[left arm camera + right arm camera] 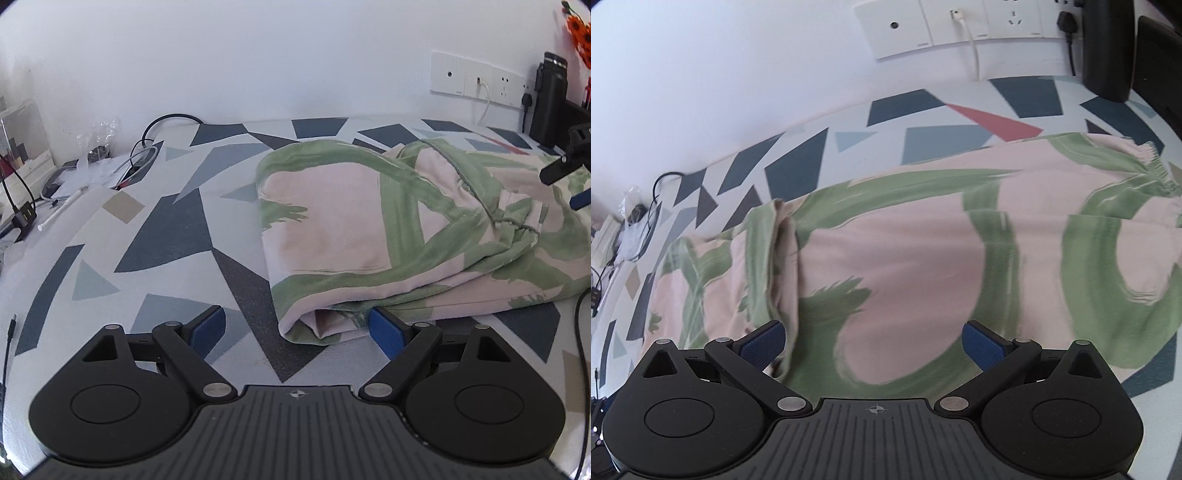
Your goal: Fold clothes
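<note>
Both sets of jaws stand apart, empty. The garment (406,221) corner lies just ahead of the left gripper (297,330), lengthwise rightward; the right gripper (873,343) hovers above the cloth.

The garment (424,229) lies on the patterned cover (166,229), right of centre; cables (140,162) lie far left, wall sockets (476,79) behind.

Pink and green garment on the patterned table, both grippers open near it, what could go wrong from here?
The pink and green garment is bunched in layers at its near corner, so the open left gripper may pinch only one layer and undo the fold. The open right gripper hovers over flat cloth, where closing may catch nothing. A black cable lies beside the garment's edge and could snag.
</note>
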`<act>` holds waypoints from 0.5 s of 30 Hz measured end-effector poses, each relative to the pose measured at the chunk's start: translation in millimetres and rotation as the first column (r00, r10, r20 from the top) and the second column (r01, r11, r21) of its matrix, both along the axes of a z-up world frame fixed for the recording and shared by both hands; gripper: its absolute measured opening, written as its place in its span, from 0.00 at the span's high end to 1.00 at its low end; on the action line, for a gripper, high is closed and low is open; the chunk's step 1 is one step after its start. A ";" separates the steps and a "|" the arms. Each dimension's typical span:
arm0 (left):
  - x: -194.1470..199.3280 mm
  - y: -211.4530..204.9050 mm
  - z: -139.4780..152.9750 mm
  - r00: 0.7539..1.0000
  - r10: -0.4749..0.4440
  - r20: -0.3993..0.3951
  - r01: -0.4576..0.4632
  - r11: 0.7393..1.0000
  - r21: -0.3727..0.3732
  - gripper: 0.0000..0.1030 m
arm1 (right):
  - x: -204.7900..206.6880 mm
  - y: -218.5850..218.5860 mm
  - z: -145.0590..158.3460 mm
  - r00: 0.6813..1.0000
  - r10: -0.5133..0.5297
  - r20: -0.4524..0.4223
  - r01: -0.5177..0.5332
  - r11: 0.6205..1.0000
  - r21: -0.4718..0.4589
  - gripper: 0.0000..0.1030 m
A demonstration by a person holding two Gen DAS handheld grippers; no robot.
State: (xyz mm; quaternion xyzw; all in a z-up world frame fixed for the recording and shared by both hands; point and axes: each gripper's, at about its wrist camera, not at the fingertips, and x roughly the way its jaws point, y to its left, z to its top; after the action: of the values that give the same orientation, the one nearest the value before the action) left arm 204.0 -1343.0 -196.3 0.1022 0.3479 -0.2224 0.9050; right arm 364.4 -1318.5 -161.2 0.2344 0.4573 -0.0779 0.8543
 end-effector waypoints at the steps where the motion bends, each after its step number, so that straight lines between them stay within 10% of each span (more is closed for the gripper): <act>1: 0.3 2.0 -0.2 1.000 0.004 0.001 -0.004 1.000 -0.005 0.16 | 0.6 3.3 0.8 1.000 0.004 -0.002 -0.004 1.000 -0.002 0.01; 15: 14.2 19.4 -6.6 0.998 0.063 0.024 -0.064 0.997 0.032 0.14 | -15.0 8.7 -0.7 0.997 -0.072 -0.024 0.072 0.997 -0.001 0.01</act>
State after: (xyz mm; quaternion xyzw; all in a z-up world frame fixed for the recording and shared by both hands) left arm 218.3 -1323.6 -202.9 0.1087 0.3442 -0.1865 0.9137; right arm 349.4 -1309.8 -161.9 0.2497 0.4587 -0.1114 0.8455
